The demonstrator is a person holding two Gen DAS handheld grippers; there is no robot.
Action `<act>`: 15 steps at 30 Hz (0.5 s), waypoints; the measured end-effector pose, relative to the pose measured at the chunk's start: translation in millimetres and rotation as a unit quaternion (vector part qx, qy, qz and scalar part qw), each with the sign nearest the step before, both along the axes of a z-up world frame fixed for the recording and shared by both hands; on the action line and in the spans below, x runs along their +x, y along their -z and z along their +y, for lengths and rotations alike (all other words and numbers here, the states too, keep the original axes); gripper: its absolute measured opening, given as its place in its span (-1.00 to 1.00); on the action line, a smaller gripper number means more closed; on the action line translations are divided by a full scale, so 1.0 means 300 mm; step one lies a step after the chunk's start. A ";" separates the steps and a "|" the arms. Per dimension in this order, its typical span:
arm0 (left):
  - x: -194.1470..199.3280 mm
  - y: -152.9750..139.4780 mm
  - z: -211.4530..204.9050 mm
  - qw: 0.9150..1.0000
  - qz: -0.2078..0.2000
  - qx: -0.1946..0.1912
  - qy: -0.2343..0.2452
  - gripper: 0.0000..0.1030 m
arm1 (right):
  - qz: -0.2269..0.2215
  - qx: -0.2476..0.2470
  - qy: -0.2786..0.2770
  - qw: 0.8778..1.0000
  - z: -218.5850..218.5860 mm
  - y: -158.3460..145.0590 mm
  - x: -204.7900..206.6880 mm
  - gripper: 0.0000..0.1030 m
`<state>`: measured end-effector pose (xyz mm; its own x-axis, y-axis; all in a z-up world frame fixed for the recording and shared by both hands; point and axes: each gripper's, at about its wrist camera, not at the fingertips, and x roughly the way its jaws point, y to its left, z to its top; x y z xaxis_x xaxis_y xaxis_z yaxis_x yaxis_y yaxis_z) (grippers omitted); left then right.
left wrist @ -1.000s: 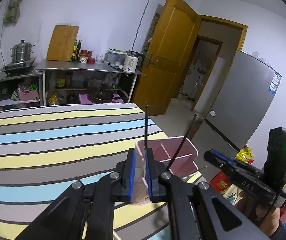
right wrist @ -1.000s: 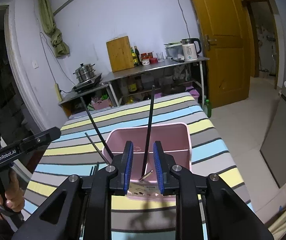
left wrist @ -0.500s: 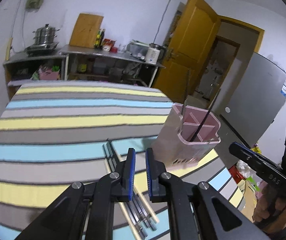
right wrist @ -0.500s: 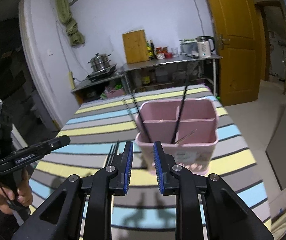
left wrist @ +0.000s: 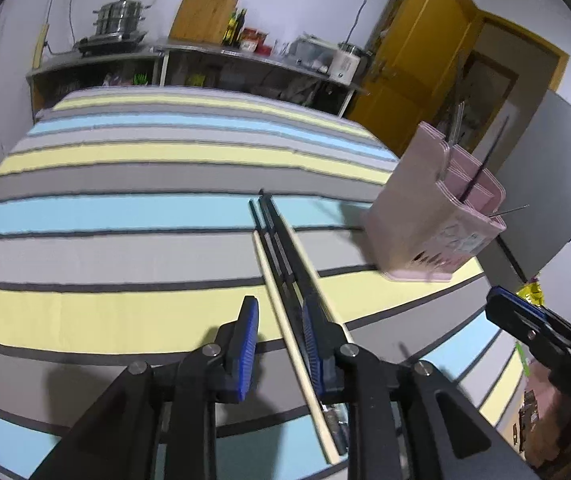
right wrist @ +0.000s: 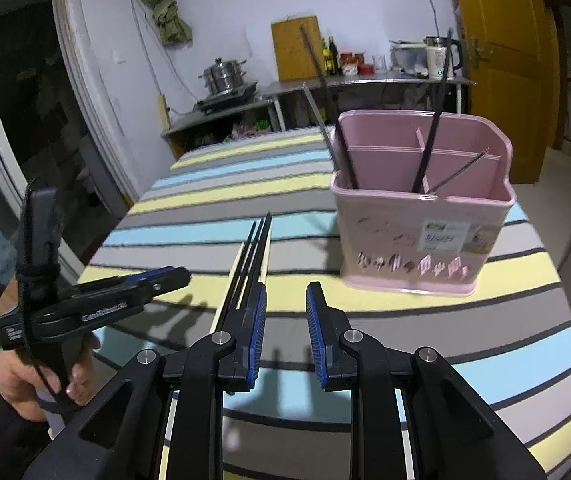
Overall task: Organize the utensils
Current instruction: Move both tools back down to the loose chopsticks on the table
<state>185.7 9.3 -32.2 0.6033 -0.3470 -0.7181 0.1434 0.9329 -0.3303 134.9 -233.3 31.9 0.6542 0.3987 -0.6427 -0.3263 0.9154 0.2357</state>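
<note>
Left claw (left wrist: 278, 338) is opening over the chopsticks (left wrist: 281, 256), nothing clamped, lining up a pick. Right claw (right wrist: 285, 322) is hanging apart, empty, facing the caddy (right wrist: 421, 216).

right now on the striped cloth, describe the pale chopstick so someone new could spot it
On the striped tablecloth, left of the pink utensil holder, a bundle of chopsticks lies flat. The pale chopstick lies along its left edge, the only cream one beside black ones.
</note>
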 end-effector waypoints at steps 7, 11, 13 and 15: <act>0.066 0.090 -0.029 0.999 0.030 0.009 -0.010 -0.53 | 0.026 -0.007 -0.010 1.000 0.030 0.084 0.025 -0.58; 0.084 0.104 -0.056 0.999 0.027 0.025 -0.014 -0.52 | 0.032 -0.007 -0.010 0.999 0.031 0.101 0.039 -0.58; 0.089 0.104 -0.073 0.999 0.023 0.039 -0.015 -0.52 | 0.033 -0.006 -0.010 0.999 0.030 0.103 0.043 -0.58; 0.089 0.103 -0.088 0.998 0.016 0.058 -0.015 -0.52 | 0.034 -0.005 -0.009 0.999 0.029 0.107 0.048 -0.58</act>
<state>212.5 -17.1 -63.0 0.5886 -0.2427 -0.7711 0.1057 0.9688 -0.2242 149.4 -224.7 -0.2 0.6016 0.4023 -0.6901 -0.3254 0.9124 0.2483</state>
